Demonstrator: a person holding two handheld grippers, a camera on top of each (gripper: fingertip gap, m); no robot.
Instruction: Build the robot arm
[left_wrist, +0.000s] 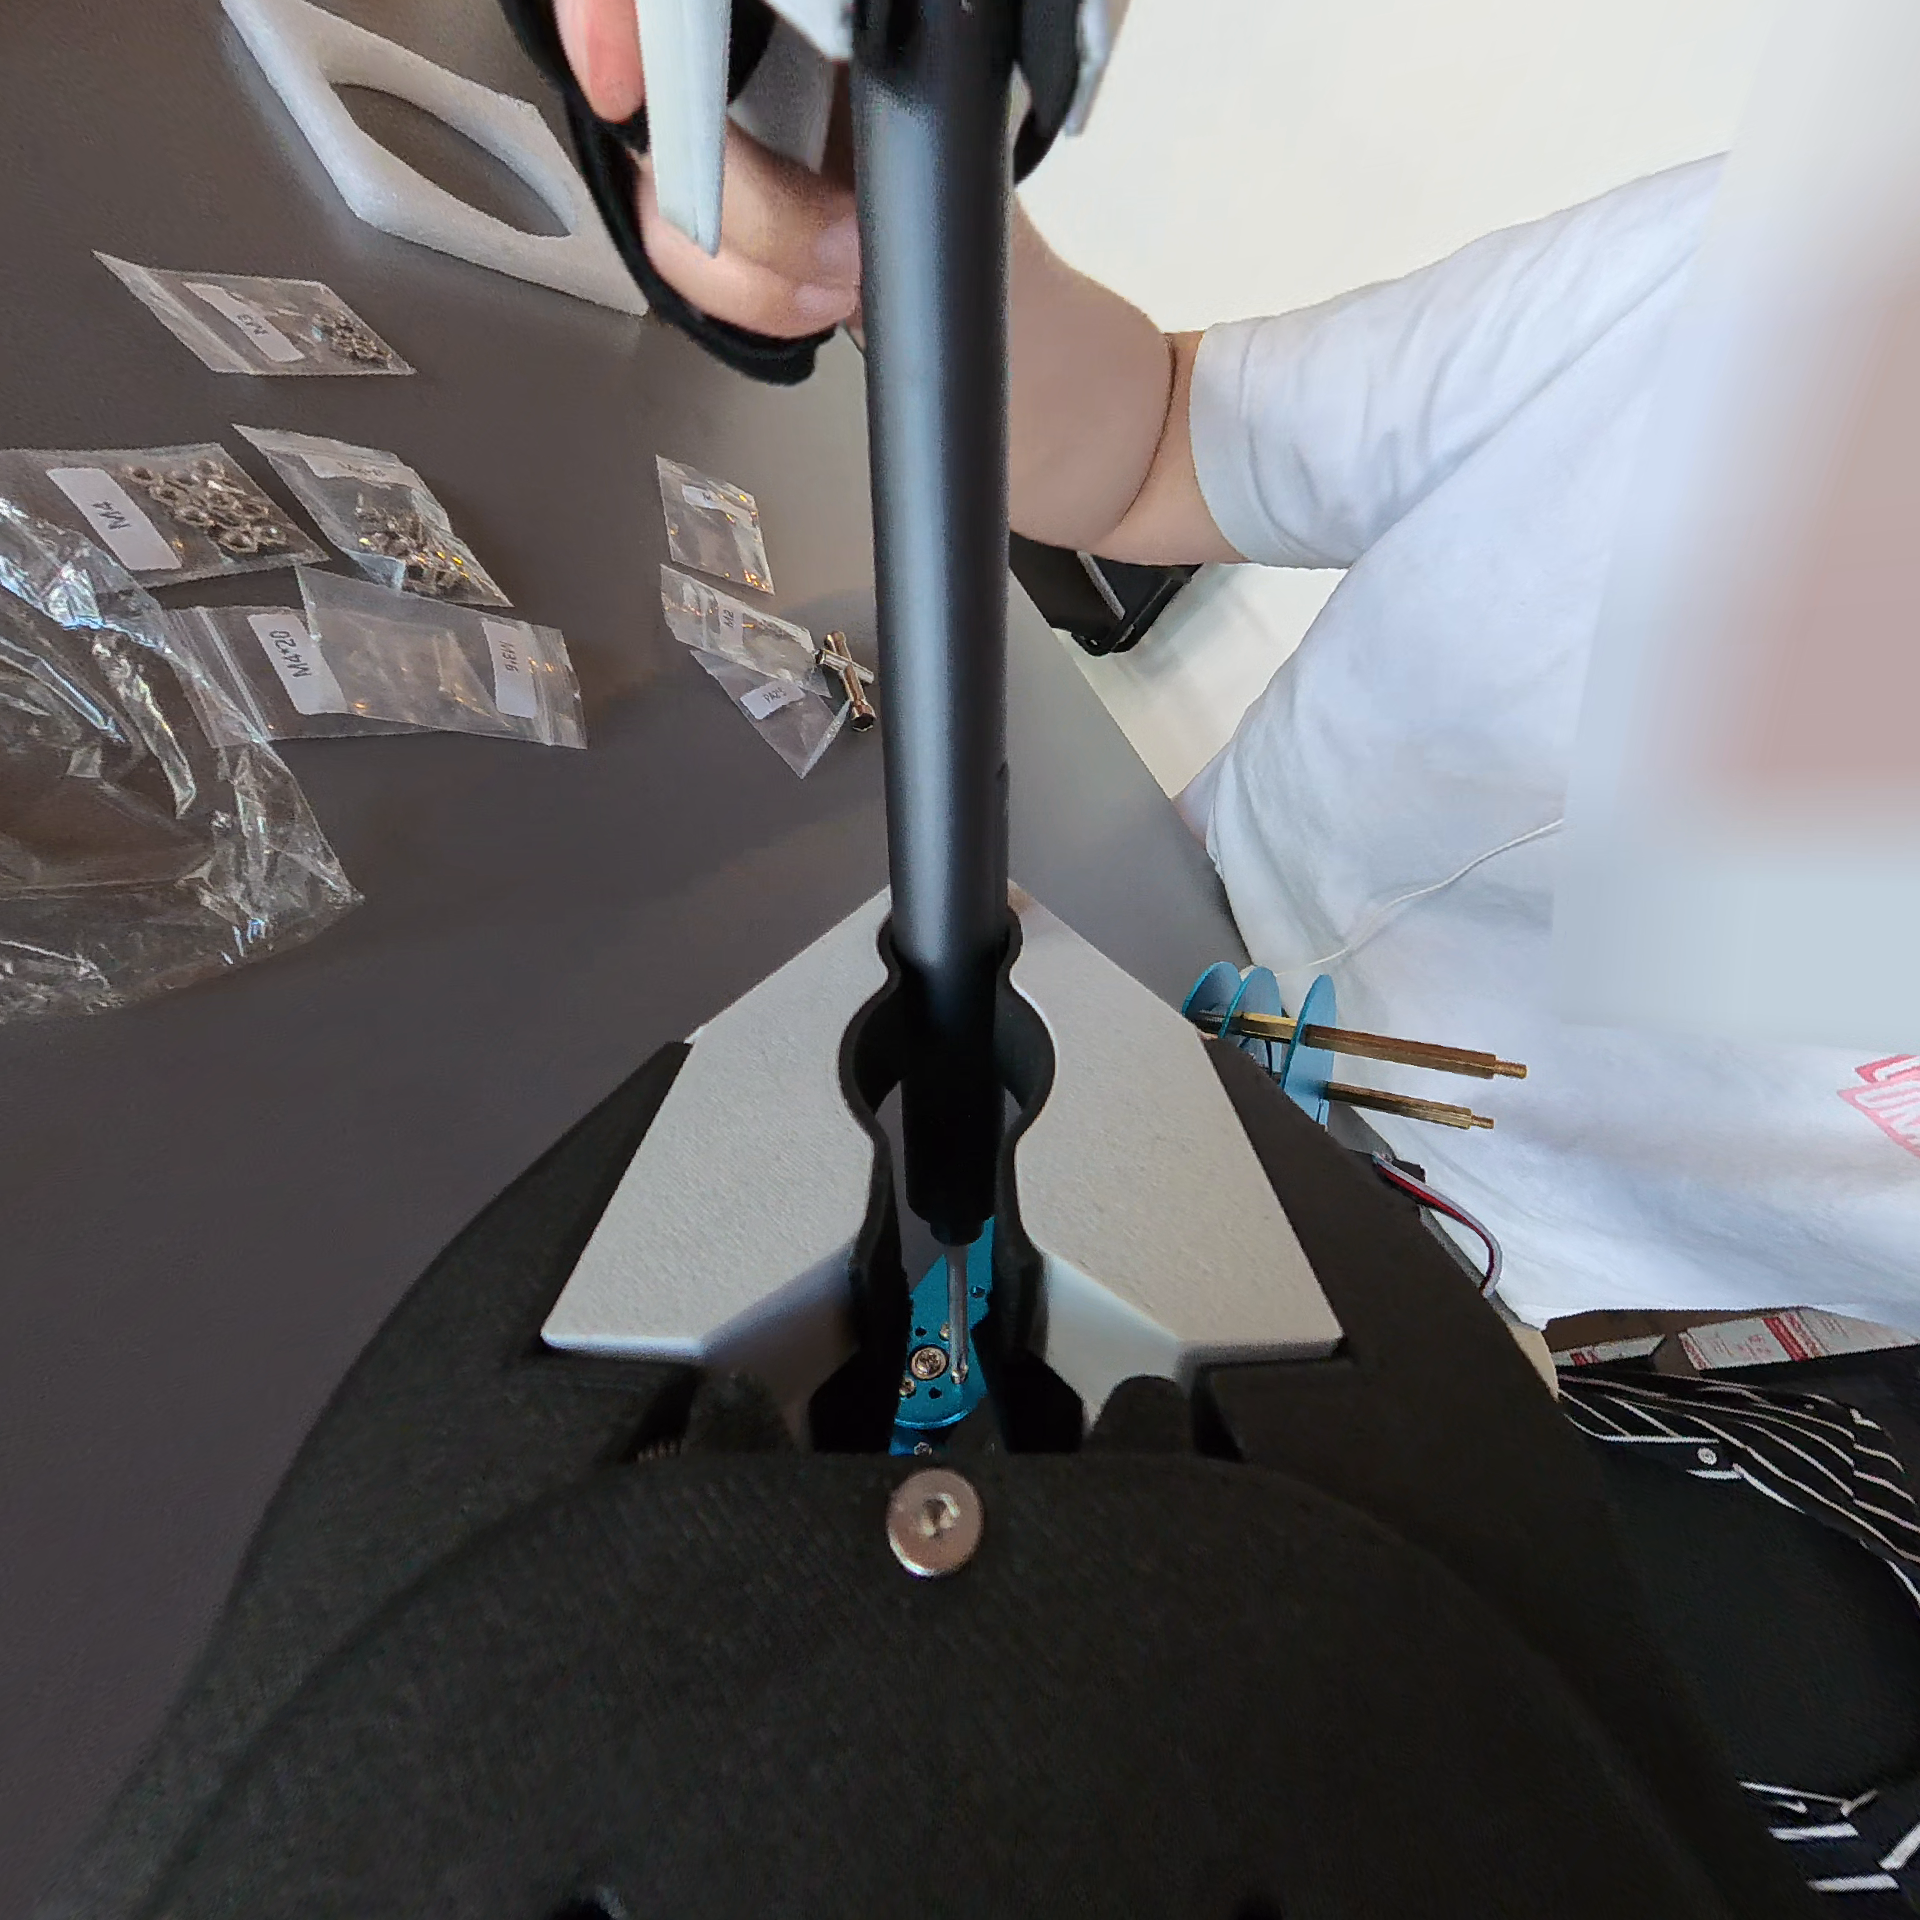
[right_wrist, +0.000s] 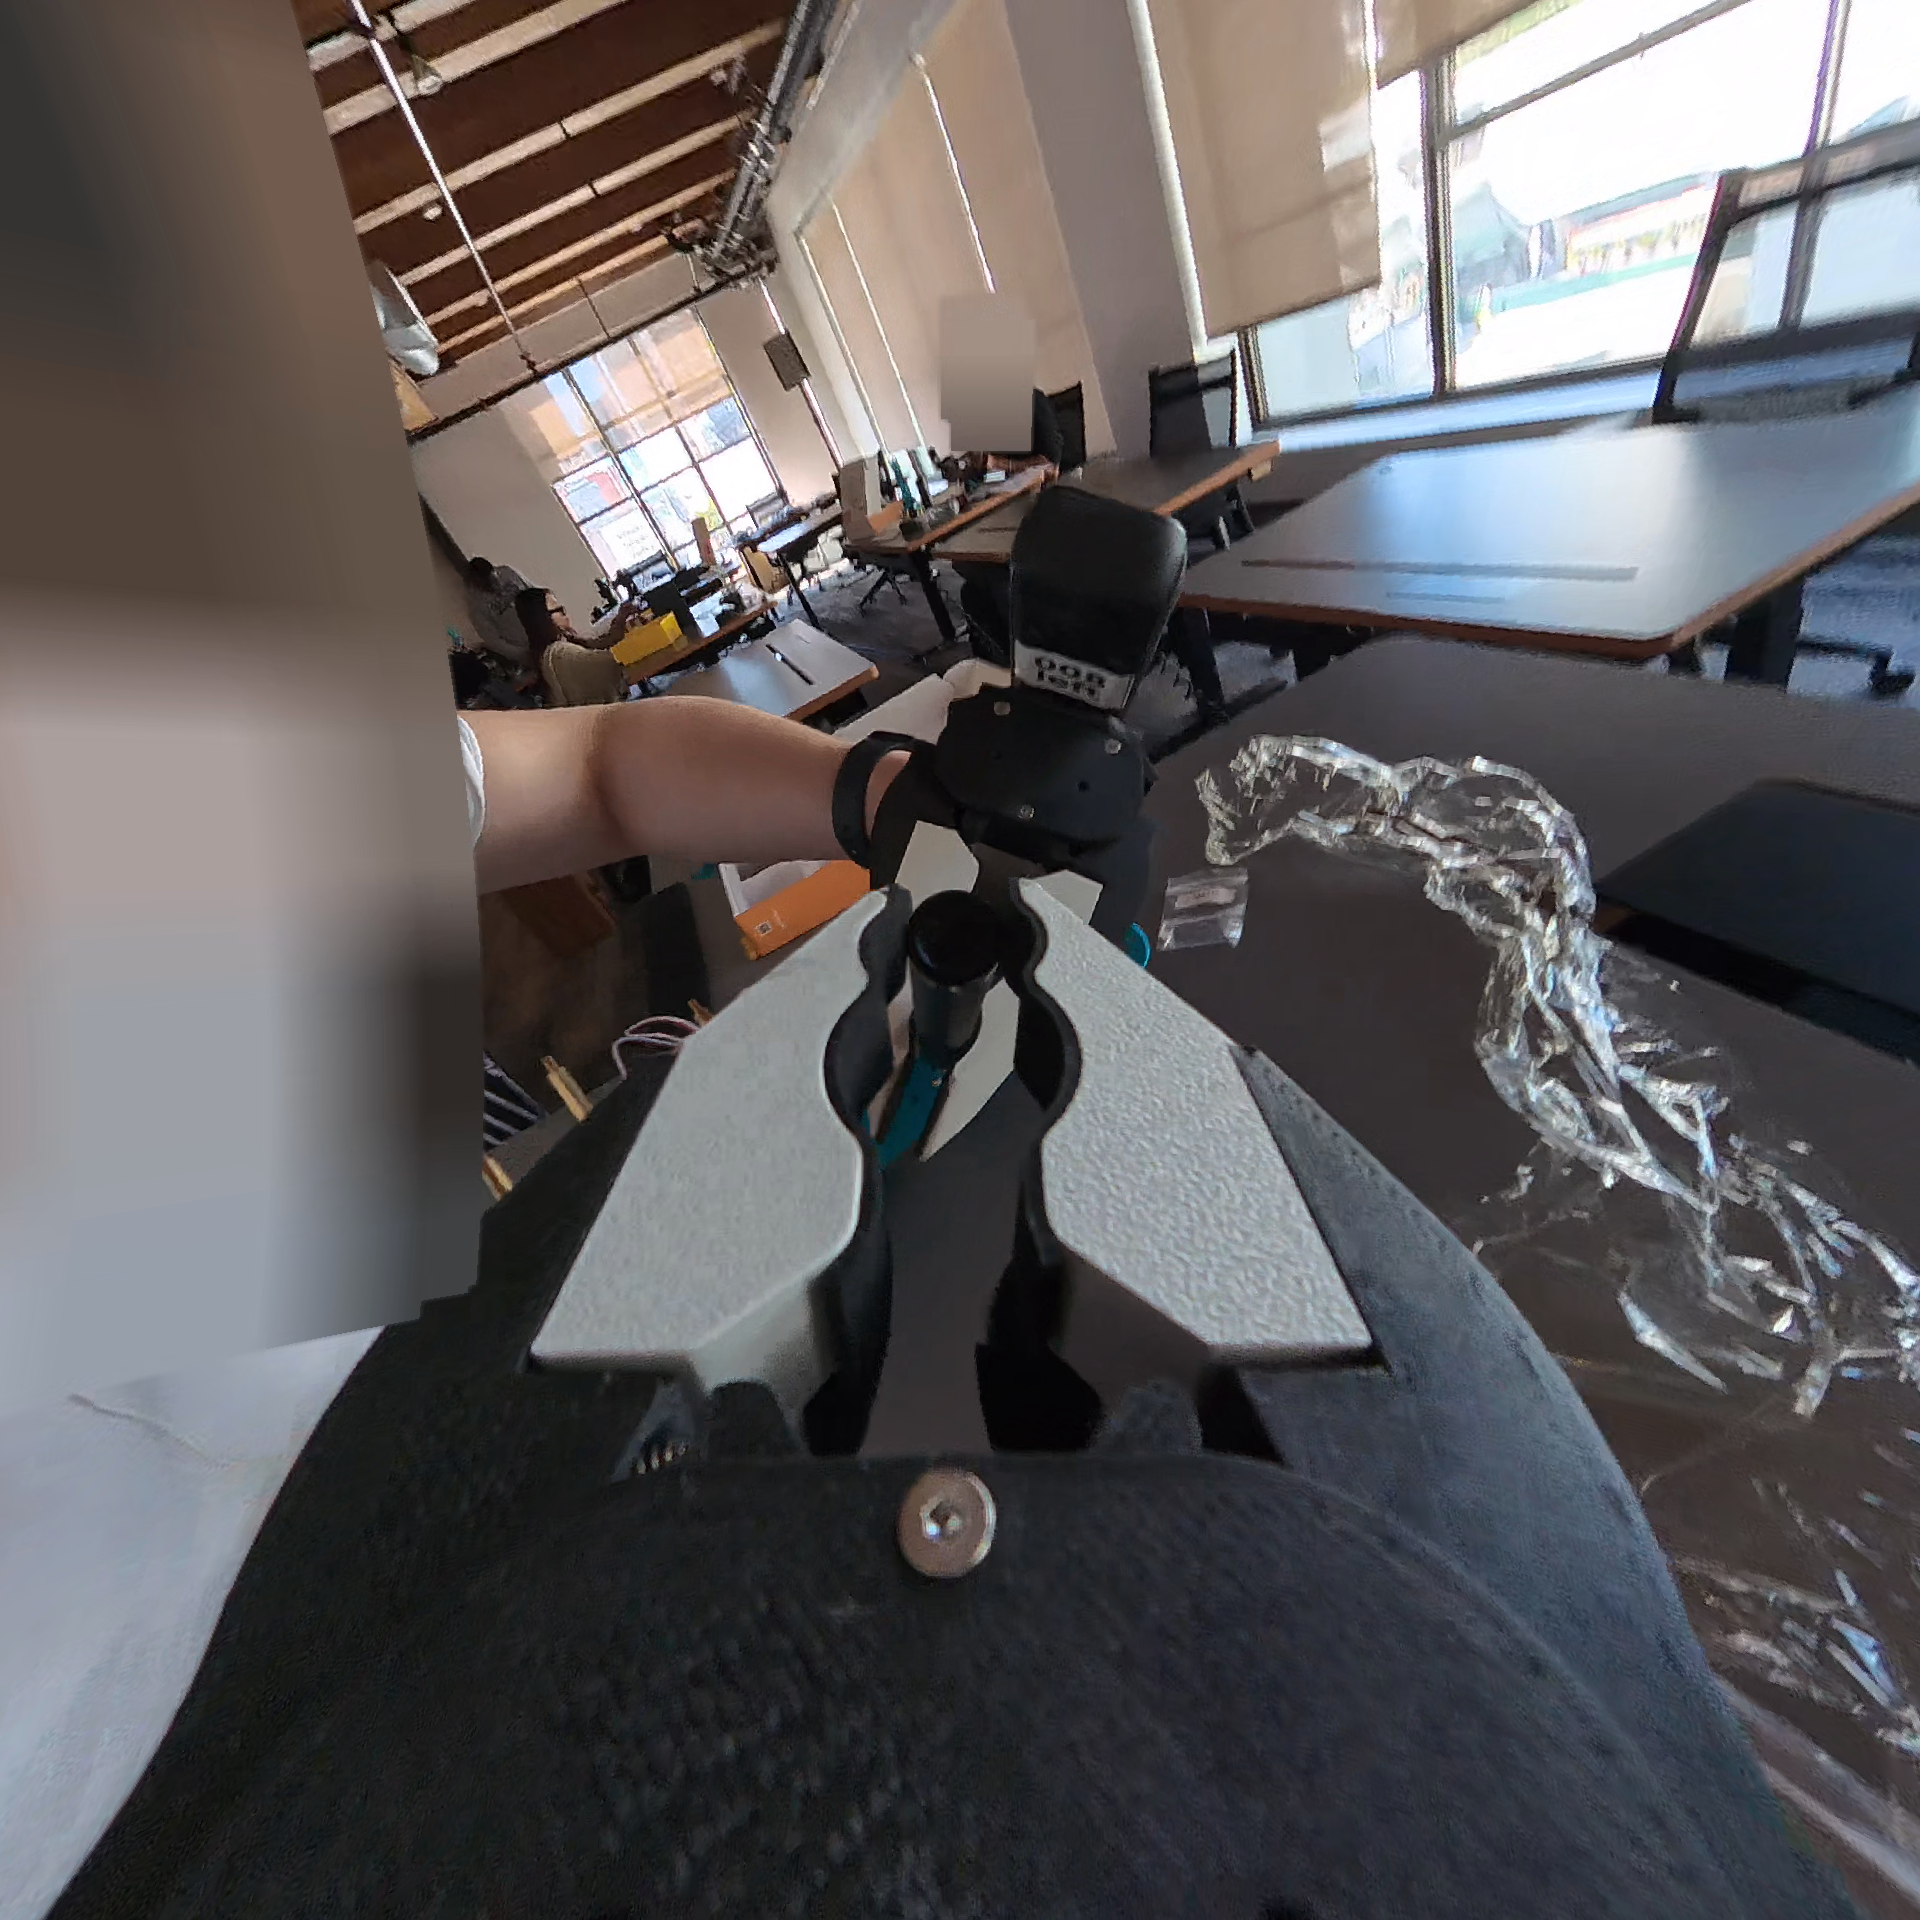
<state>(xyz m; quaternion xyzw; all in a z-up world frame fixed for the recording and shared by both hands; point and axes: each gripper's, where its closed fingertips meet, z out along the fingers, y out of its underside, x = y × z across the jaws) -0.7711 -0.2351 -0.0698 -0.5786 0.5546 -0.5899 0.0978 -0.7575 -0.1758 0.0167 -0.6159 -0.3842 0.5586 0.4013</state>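
1. The left gripper (left_wrist: 948, 1122) pinched a blue metal bracket (left_wrist: 940, 1351) deep between its fingers.
2. The right gripper (right_wrist: 954, 997) clamped a black screwdriver (left_wrist: 935, 623) — its bit met a screw (left_wrist: 928, 1359) on the bracket.
3. Small hardware bags (left_wrist: 312, 582) lay nearby on the dark table (left_wrist: 582, 935).

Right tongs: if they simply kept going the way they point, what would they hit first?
Probably the other tongs, held straight ahead beyond the dark screwdriver that the right tongs grip. Depth between them is hard to judge.

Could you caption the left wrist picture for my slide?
Left gripper clamps a blue metal part while a dark screwdriver meets its screw, above a grey table.
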